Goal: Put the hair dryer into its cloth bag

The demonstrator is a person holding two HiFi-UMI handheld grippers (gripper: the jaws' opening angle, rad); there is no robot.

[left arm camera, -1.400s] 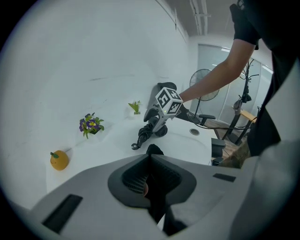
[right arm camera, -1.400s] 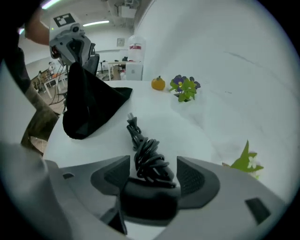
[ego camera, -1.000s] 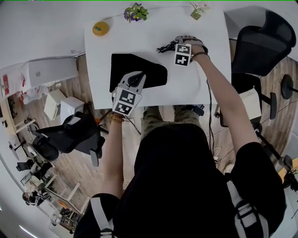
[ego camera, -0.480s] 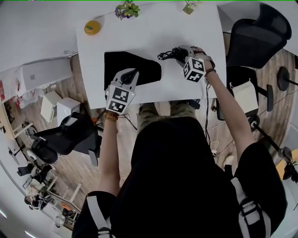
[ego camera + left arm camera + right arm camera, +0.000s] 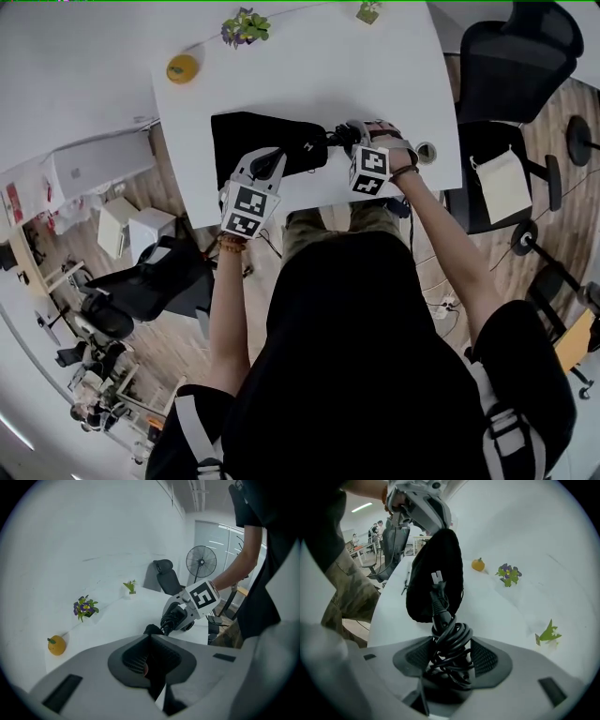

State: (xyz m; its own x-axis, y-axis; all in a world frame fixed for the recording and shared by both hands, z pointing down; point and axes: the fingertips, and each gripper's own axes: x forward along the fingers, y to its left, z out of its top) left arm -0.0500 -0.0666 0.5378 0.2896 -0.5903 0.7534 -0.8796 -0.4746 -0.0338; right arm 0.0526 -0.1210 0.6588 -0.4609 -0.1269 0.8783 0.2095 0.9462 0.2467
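The black cloth bag (image 5: 253, 136) lies on the white worktop (image 5: 375, 75). The left tongs (image 5: 270, 161) are pinched tight on the bag's near edge. At the bag's right end, the right tongs (image 5: 343, 141) stand partly apart, clamped round the coiled black cord of the hair dryer (image 5: 450, 641), whose plug points at the bag. An orange fruit (image 5: 182, 67) sits beyond the bag's far left corner.

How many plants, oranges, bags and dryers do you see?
Plants: 2
Orange: 1
Bag: 1
Dryer: 1
Total: 5
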